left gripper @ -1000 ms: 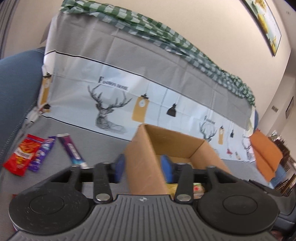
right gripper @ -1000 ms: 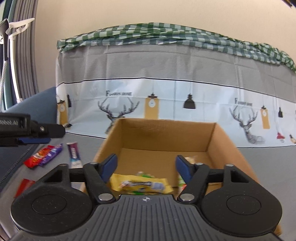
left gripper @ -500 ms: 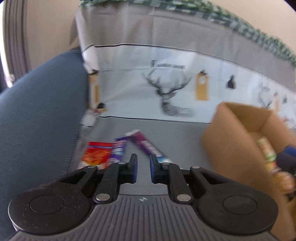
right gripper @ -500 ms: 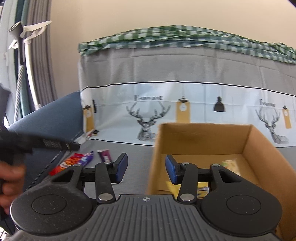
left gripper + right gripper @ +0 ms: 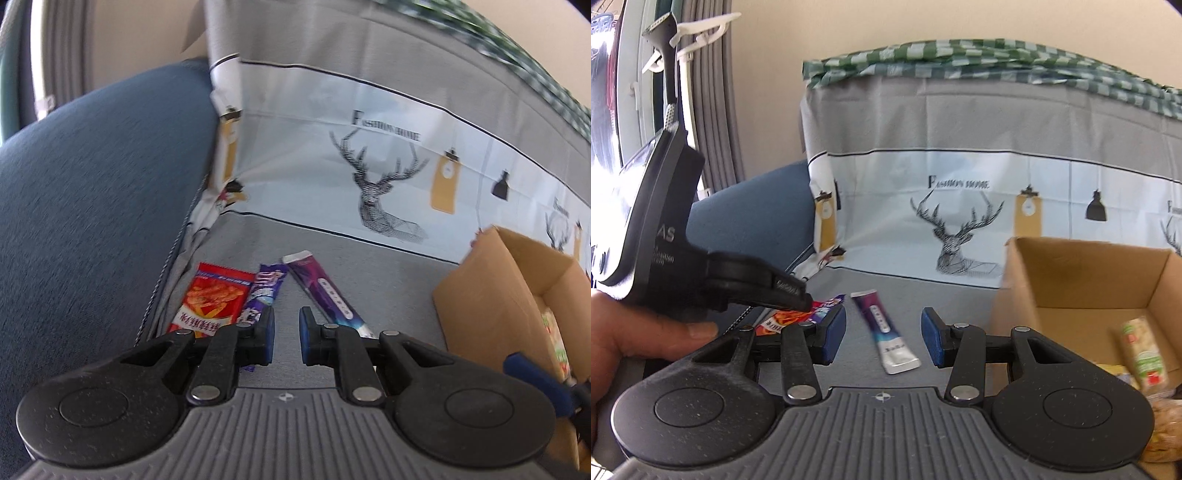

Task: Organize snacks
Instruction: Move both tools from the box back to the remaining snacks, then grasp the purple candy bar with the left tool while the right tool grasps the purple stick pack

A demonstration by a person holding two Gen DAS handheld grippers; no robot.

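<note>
Three snacks lie on the grey sofa cover: a red packet (image 5: 212, 302), a blue-purple packet (image 5: 266, 291) and a long purple bar (image 5: 325, 295) (image 5: 875, 314). My left gripper (image 5: 287, 332) hovers just before them, jaws only a narrow gap apart with nothing between. In the right wrist view the left gripper (image 5: 803, 299) hangs over the red packet (image 5: 783, 319), held by a hand (image 5: 628, 332). My right gripper (image 5: 882, 332) is open and empty above the purple bar. The cardboard box (image 5: 1082, 273) (image 5: 491, 295) stands to the right, holding a green-beige packet (image 5: 1141, 354) and other snacks.
A blue sofa armrest (image 5: 92, 203) rises at the left beside the snacks. The deer-print cover (image 5: 960, 229) drapes the backrest behind, with a green checked cloth (image 5: 960, 59) on top. Grey curtains (image 5: 713, 110) hang at the far left.
Both grippers have swung left from the box to the loose snacks. The left jaws, which straddled the box wall, have narrowed to a small gap; the right jaws have also narrowed.
</note>
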